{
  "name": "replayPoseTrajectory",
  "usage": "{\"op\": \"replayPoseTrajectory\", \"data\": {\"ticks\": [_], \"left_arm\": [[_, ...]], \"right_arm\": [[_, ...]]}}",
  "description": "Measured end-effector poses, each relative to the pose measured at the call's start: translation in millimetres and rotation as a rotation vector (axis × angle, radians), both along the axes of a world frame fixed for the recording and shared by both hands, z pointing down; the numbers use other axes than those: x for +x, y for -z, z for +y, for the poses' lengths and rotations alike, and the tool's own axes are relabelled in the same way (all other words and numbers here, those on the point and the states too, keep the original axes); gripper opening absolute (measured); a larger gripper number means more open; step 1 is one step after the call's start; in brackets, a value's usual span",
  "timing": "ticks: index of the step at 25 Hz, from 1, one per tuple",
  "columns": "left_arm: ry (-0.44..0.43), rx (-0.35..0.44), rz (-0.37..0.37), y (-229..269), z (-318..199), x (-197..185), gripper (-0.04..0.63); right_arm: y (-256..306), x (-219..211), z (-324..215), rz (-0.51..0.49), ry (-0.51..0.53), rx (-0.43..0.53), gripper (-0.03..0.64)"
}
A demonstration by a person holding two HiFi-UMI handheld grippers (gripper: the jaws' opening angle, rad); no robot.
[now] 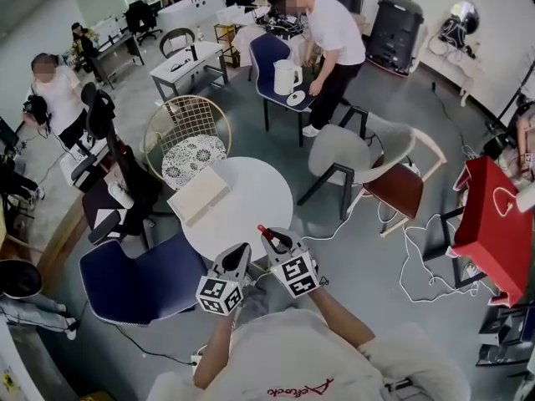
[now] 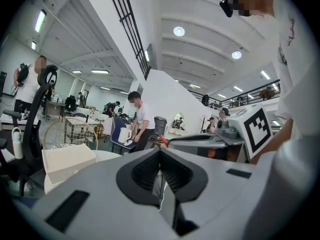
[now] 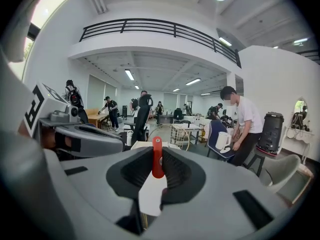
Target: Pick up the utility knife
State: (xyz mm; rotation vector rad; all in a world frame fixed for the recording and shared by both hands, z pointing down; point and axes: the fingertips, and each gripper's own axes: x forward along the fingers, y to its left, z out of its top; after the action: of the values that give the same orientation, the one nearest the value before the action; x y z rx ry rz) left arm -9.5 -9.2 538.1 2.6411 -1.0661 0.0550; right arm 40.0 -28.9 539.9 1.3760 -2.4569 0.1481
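The pick-up step looks done, I think. The right gripper (image 3: 157, 160) has the utility knife (image 3: 157, 154). Its fingers (image 3: 179, 170) press on the thin red part from 2 sides, so they're partly closed w/ the knife standing up in the gap.

In the head view the knife (image 1: 262, 229) is at the lower middle of the frame, in the right gripper (image 1: 269, 236). It's by the near edge of the round white tabletop (image 1: 251, 182) & seems to be up off it, but I can't tell how high.

The left gripper (image 1: 241, 253) is just left of the right 1. In its own view the left gripper (image 2: 161, 171) has its fingers (image 2: 145, 171) shut together w/ nothing in them.

A flat tan box (image 1: 199, 195) lies on the left part of the tabletop, apart from the knife.

Next move, my guess: keep the squeeze firm & the hand steady. The red part is thin, so the knife could tip or slip out. Keep the 2 grippers from bumping, since they're v. close.
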Motion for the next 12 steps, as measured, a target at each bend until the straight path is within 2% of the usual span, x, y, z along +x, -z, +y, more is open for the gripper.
{"op": "replayPoseTrajectory", "data": {"ticks": [12], "left_arm": [[-0.008, 0.008, -0.001, -4.7, 45.7, 16.1, 0.012]], "right_arm": [[-3.3, 10.5, 53.9, -0.03, -0.005, 0.002, 0.064]]}}
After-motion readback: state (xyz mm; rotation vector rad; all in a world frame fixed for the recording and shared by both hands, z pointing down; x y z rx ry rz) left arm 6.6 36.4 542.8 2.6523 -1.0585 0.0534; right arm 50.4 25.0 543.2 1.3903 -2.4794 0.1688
